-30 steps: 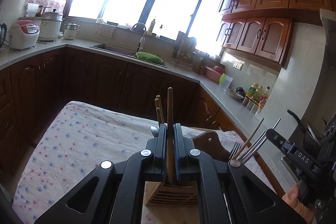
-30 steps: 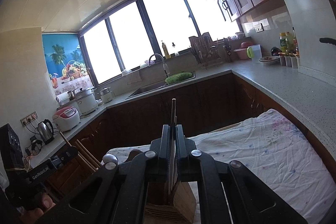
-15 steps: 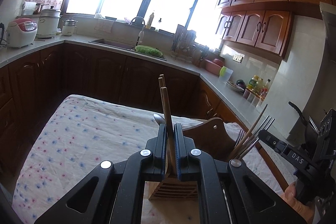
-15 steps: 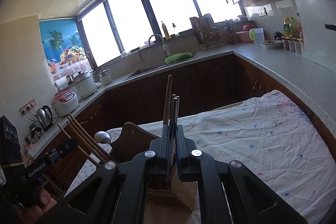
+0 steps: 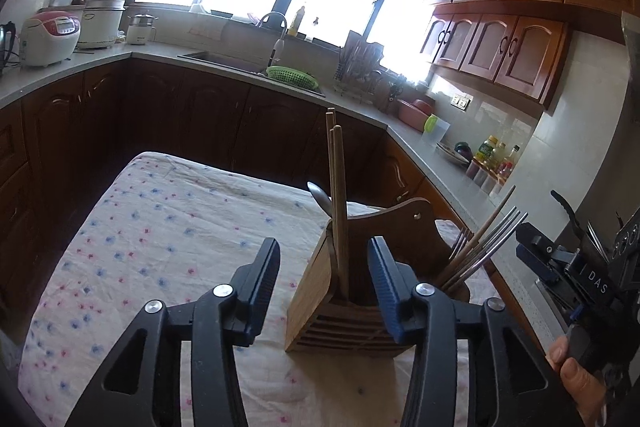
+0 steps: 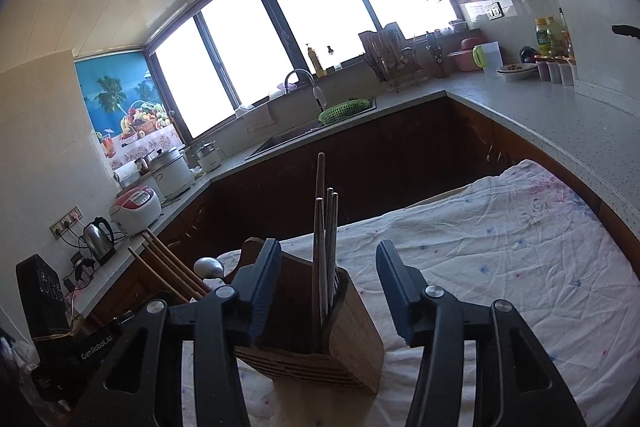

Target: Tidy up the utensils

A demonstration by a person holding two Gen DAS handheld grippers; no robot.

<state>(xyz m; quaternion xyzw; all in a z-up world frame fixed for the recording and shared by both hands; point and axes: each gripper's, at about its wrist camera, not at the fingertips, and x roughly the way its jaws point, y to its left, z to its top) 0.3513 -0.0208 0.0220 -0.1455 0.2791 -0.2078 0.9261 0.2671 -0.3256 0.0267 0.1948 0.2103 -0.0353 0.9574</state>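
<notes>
A wooden utensil holder [image 5: 316, 311] stands on the cloth-covered table. My left gripper [image 5: 323, 269] is opening, and its jaws stand apart on either side of the wooden chopsticks [image 5: 338, 203] that rest upright in the holder's left compartment beside a spoon [image 5: 319, 194]. The pads touch nothing. In the right wrist view, my right gripper [image 6: 326, 277] is opening too, around the metal chopsticks [image 6: 330, 247] and one wooden stick [image 6: 320, 183] standing in the holder [image 6: 352, 339]. Each gripper shows at the edge of the other's view, held by a hand [image 5: 576, 383].
The floral tablecloth [image 5: 160, 227] stretches left of the holder and far to the right [image 6: 500, 247]. Dark cabinets and a grey counter [image 6: 540, 107] ring the table, with a sink, a green basket [image 5: 292, 75], a rice cooker [image 5: 48, 37] and bottles.
Both grippers were shut on their chopsticks above the holder and now stand open. The chopsticks have dropped into the holder's compartments and stand free.
</notes>
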